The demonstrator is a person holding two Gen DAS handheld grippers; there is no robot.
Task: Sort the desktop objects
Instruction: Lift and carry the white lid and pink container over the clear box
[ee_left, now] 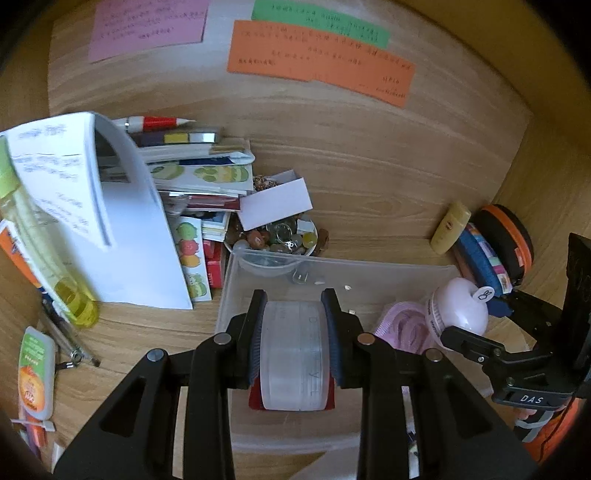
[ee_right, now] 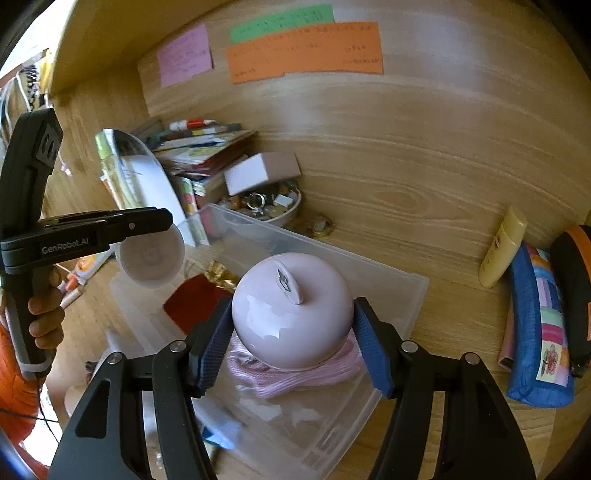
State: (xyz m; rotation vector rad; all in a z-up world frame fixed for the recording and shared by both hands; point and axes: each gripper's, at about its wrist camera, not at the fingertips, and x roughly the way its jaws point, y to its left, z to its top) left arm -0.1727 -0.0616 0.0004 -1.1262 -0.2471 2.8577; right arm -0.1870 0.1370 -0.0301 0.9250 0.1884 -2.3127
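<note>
Wooden desk point(ee_left: 369, 166) with a wood back panel carrying pink point(ee_left: 147, 26), green point(ee_left: 321, 22) and orange paper notes point(ee_left: 317, 62). Clear plastic bin point(ee_left: 369, 269) sits at the desk's front middle. Left gripper point(ee_left: 294, 332) is clamped on a frosted round jar point(ee_left: 294, 354), held on edge between both blue pads above the bin's left part; a red item point(ee_right: 195, 302) lies in the bin below it. Right gripper point(ee_right: 295, 332) has its pads pressed against both sides of a pink apple-shaped container point(ee_right: 291, 310), over the bin's right side, with pink cord point(ee_right: 295, 373) bunched under it. Behind the bin's far left corner: small dish of trinkets point(ee_left: 277, 240) with a white box point(ee_left: 275, 203) on top, touching a stack of books and sticker sheets point(ee_left: 199, 173). White papers point(ee_left: 122, 229) lean at the left edge beside a yellow-green bottle point(ee_left: 48, 251). At the right edge: yellow tube point(ee_right: 502, 251), blue patchwork pouch point(ee_right: 539, 325), and a black-orange case point(ee_right: 572, 280).
</note>
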